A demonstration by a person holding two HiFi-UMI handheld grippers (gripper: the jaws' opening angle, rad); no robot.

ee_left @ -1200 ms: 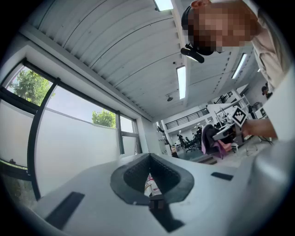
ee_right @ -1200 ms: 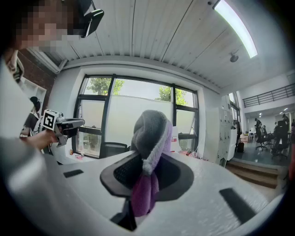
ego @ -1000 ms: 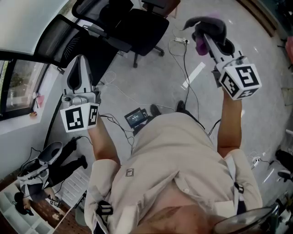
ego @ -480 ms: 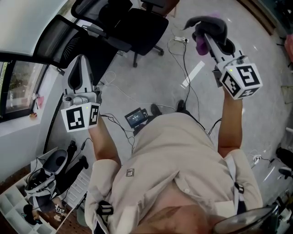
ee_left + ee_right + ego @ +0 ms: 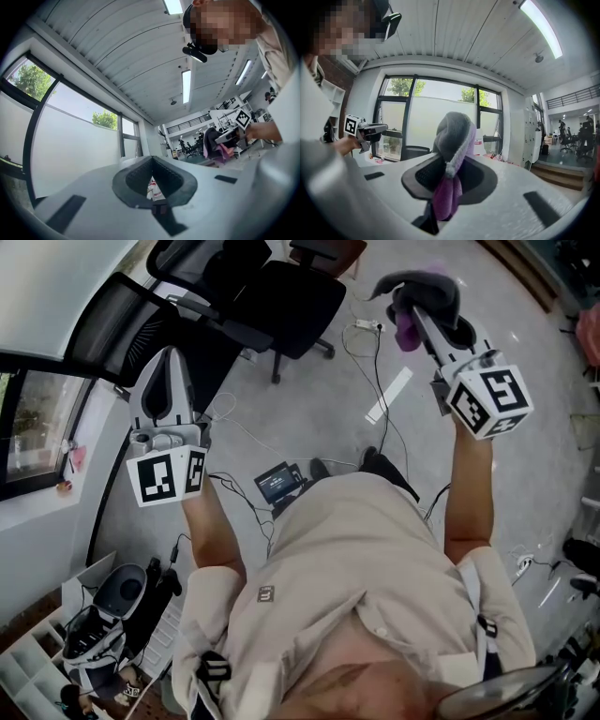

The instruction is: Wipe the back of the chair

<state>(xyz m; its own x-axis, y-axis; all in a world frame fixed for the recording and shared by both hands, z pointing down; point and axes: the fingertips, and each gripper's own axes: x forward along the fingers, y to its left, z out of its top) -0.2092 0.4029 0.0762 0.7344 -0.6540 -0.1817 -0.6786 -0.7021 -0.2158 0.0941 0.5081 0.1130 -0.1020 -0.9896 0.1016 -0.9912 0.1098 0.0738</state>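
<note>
Right gripper (image 5: 418,317) clamping grey-purple cloth (image 5: 414,285), left gripper (image 5: 170,360) closed, empty

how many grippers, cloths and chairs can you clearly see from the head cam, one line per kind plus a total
grippers: 2 (left gripper, shut with nothing in it; right gripper, shut on the cloth)
cloths: 1 (grey and purple cloth)
chairs: 1 (black chair, on the floor ahead)
total: 4
</note>
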